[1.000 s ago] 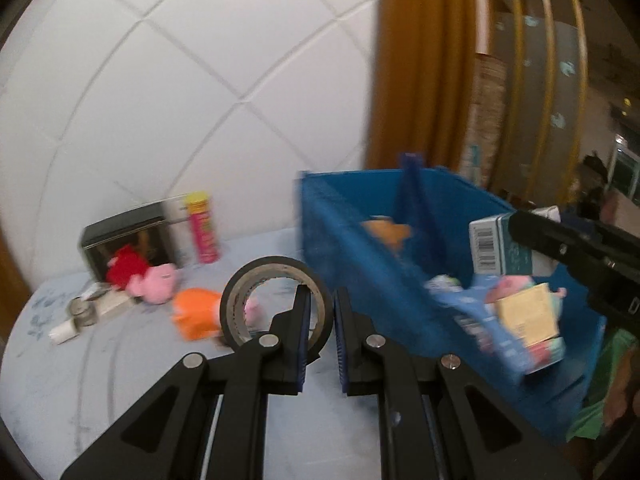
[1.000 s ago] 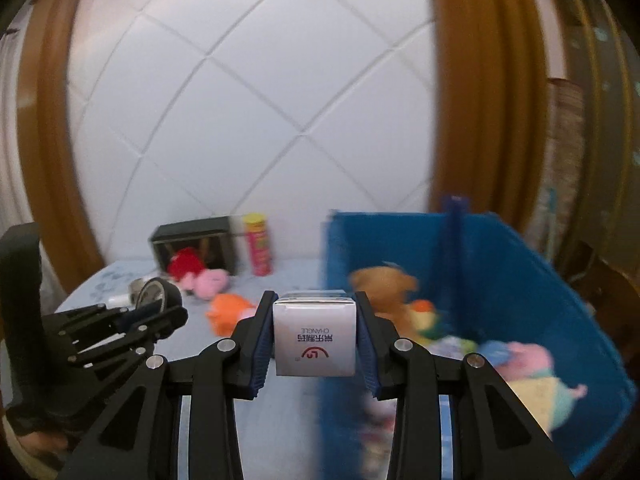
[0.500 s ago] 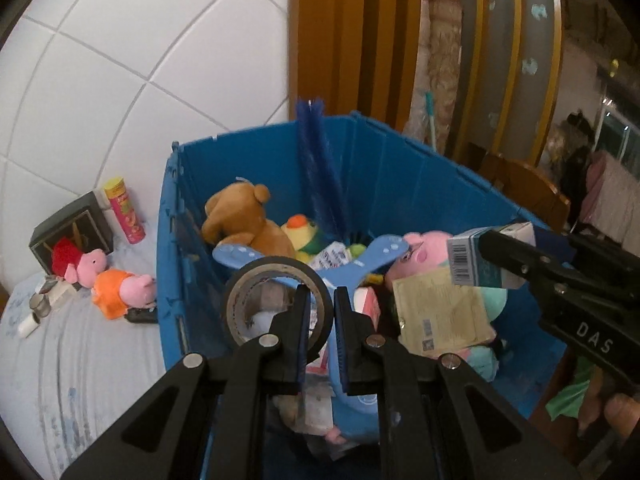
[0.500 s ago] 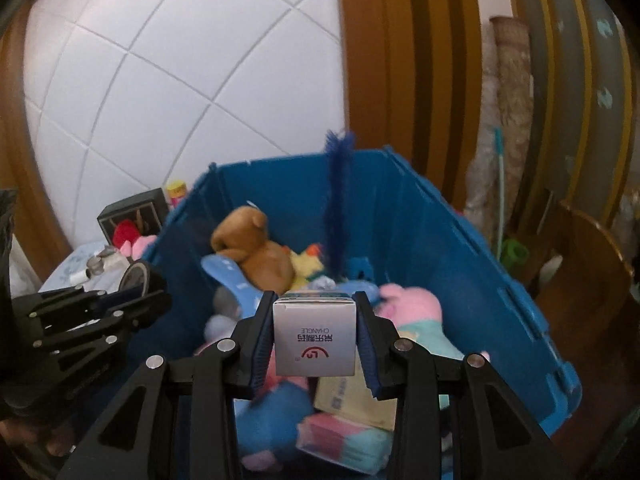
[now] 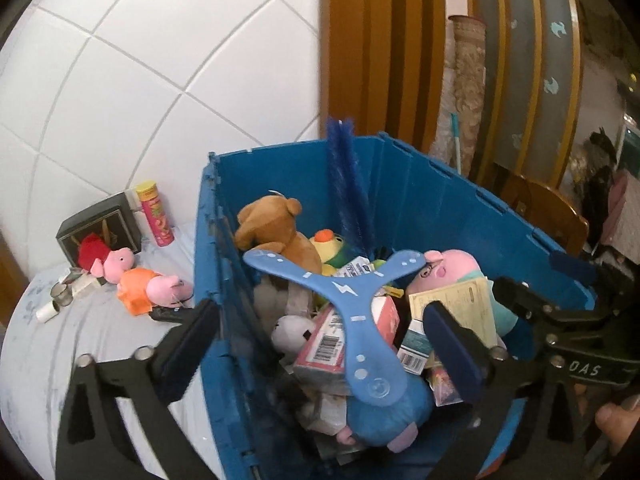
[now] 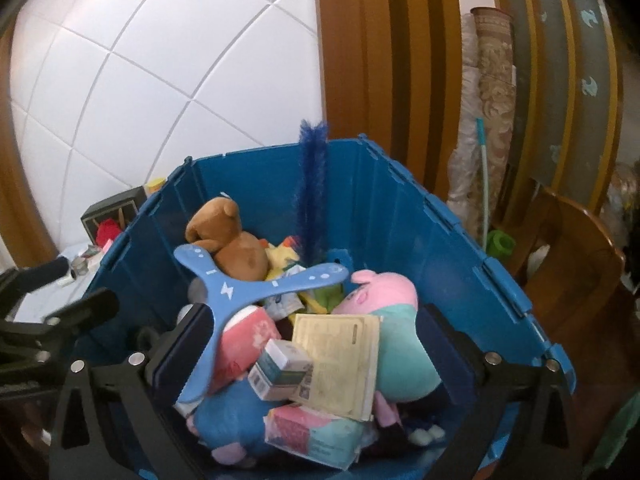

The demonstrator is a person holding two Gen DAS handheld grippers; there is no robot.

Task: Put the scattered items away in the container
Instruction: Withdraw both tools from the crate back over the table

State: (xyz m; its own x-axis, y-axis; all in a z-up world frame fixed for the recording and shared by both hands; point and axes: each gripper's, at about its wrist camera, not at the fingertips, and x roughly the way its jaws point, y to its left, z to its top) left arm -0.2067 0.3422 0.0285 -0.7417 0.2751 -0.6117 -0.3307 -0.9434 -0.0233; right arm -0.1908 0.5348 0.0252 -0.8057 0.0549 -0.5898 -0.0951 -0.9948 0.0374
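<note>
The blue crate (image 5: 440, 200) (image 6: 400, 208) is full of toys and boxes. My left gripper (image 5: 320, 336) hangs open and empty over its left wall. My right gripper (image 6: 316, 344) is open and empty over the crate's middle. The small white carton (image 6: 280, 368) lies below it on a yellow booklet (image 6: 340, 360). The tape roll is hidden. A blue boomerang toy (image 5: 348, 304) (image 6: 228, 292) lies on top. On the grey cloth outside lie an orange pig plush (image 5: 148, 286), a red-dressed pig plush (image 5: 104, 258), a pink can (image 5: 154, 214) and a dark box (image 5: 100, 224).
A brown bear (image 6: 228, 240), a big pig plush (image 6: 392, 312) and a blue brush (image 6: 312, 184) are in the crate. Small jars (image 5: 60, 296) sit at the cloth's left. A wooden chair (image 6: 576, 264) stands right of the crate; a tiled wall (image 5: 160, 60) lies behind.
Both grippers have opened over the crate. The tape roll left my left jaws and the white carton left my right jaws and now lies in the crate.
</note>
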